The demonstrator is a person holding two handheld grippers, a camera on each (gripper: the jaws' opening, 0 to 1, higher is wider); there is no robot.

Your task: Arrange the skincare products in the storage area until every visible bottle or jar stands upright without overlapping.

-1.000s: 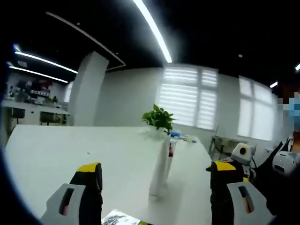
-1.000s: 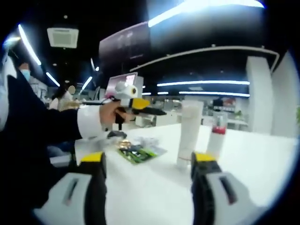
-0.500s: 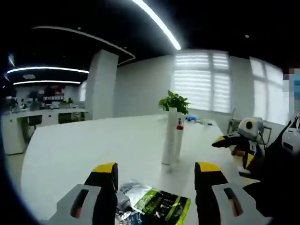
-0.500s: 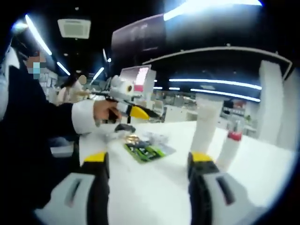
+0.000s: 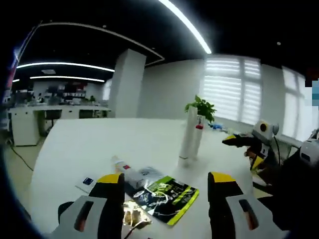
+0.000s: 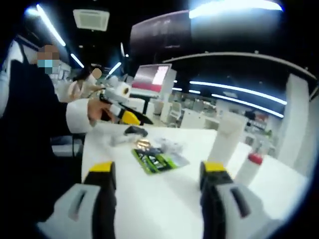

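A tall white tube (image 5: 191, 130) stands upright on the white table (image 5: 79, 149), and a smaller white bottle with a red cap (image 5: 198, 141) stands touching its right side. Both also appear in the right gripper view, the tube (image 6: 224, 144) left of the bottle (image 6: 248, 169). A green and black sachet (image 5: 163, 194) lies flat in front of them, next to a small lying tube (image 5: 126, 172) and gold foil (image 5: 132, 217). My left gripper (image 5: 165, 183) hangs open just above the sachet. My right gripper (image 6: 158, 173) is open over bare table, short of the sachet (image 6: 154, 160).
A potted plant (image 5: 202, 107) stands at the table's far end. A small blue-marked card (image 5: 87, 181) lies left of the sachet. The person's dark sleeve (image 6: 35, 124) and hand (image 6: 94, 110) with the left gripper (image 6: 130, 117) cross the right gripper view. Desks and a pillar (image 5: 123, 84) stand beyond.
The left gripper view has pulled back and tilted down, so the sachet, small tube and foil now show. The right gripper view has shifted slightly. The tube and bottle stand as before.
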